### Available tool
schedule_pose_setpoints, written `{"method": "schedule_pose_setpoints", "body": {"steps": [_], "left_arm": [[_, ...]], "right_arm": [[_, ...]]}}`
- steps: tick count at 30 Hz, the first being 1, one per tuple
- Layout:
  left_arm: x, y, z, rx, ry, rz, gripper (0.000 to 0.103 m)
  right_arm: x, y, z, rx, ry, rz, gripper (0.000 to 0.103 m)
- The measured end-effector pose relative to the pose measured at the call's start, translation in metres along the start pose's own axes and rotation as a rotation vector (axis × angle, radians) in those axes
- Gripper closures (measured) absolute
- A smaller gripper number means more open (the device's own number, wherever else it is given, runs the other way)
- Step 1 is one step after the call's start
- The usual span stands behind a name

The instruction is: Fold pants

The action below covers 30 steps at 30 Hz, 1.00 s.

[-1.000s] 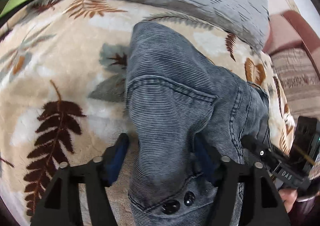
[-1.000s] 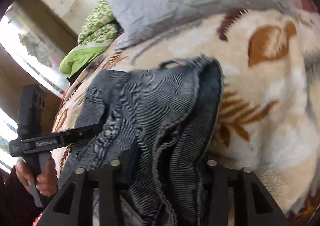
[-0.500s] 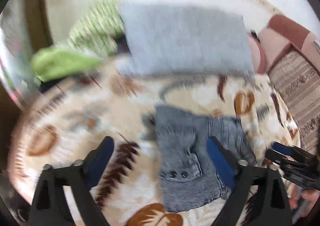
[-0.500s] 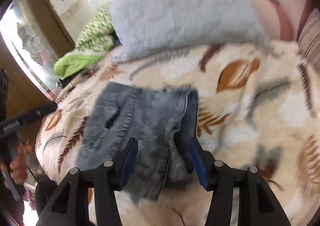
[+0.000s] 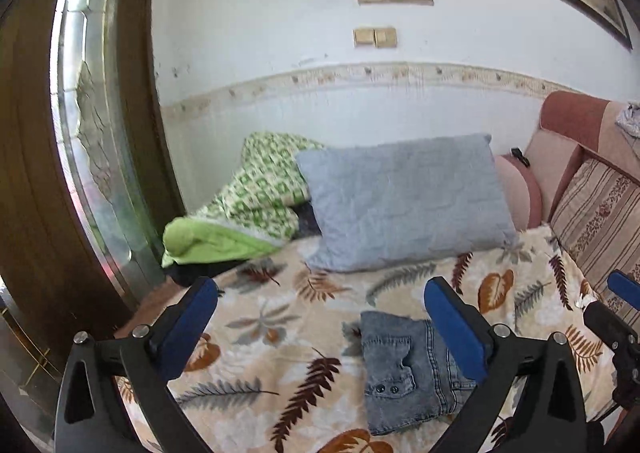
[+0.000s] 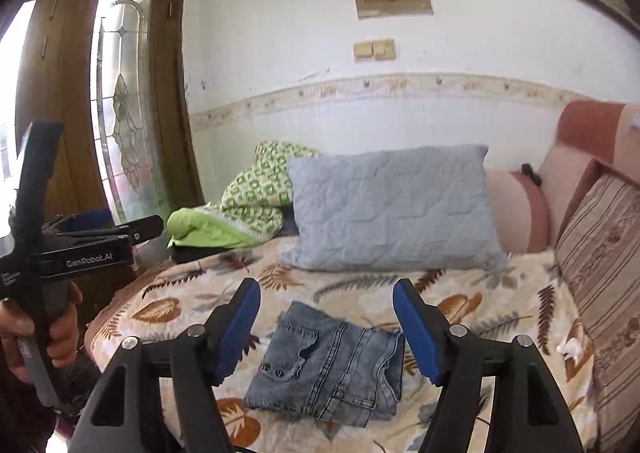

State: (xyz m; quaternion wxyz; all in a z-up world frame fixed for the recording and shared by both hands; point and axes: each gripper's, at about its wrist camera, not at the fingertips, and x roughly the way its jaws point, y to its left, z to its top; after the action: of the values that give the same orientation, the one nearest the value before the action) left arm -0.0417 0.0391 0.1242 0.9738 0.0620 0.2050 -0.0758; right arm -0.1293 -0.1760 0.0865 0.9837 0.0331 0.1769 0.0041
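The blue denim pants (image 5: pixel 404 369) lie folded into a small bundle on the leaf-patterned blanket (image 5: pixel 280 317); they also show in the right wrist view (image 6: pixel 328 365). My left gripper (image 5: pixel 320 329) is open and empty, held back above and in front of the bundle. My right gripper (image 6: pixel 326 325) is open and empty, also raised clear of the pants. The left gripper also shows at the left of the right wrist view (image 6: pixel 132 231), held by a hand. Part of the right gripper shows at the right edge of the left wrist view (image 5: pixel 616 313).
A grey pillow (image 5: pixel 404 201) and a green patterned quilt (image 5: pixel 256 205) lie at the far end of the bed. A striped sofa cushion (image 6: pixel 604 265) runs along the right. A wooden door with glass (image 5: pixel 80 157) stands at left.
Both grippers have let go of the pants, opened and pulled back and up. The pants now lie folded on the blanket.
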Motion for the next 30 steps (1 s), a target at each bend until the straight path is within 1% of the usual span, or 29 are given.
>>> {"method": "schedule_pose_setpoints", "body": {"steps": [3,5,10,17,21,24,30], "left_arm": [[-0.018,0.006,0.007,-0.016,-0.041,0.024,0.0],[-0.022,0.008,0.009,-0.024,-0.052,0.036,0.0],[-0.013,0.013,0.007,-0.041,-0.017,0.056,0.0],[0.007,0.019,-0.003,-0.055,0.045,0.088,0.0],[0.012,0.018,-0.008,-0.042,0.044,0.094,0.0],[0.014,0.012,-0.013,-0.013,0.042,0.085,0.0],[0.016,0.002,-0.015,0.028,0.035,0.093,0.0]], "right_arm": [[-0.011,0.01,0.004,-0.014,-0.009,-0.016,0.03],[-0.018,0.014,0.003,-0.023,-0.02,-0.021,0.03],[-0.018,0.013,-0.001,-0.006,-0.014,-0.013,0.029],[0.0,0.008,-0.018,0.022,0.046,0.016,0.029],[0.01,0.009,-0.029,0.021,0.079,0.035,0.029],[0.02,0.01,-0.04,0.024,0.114,0.055,0.029],[0.037,0.006,-0.063,0.036,0.178,0.059,0.029]]}}
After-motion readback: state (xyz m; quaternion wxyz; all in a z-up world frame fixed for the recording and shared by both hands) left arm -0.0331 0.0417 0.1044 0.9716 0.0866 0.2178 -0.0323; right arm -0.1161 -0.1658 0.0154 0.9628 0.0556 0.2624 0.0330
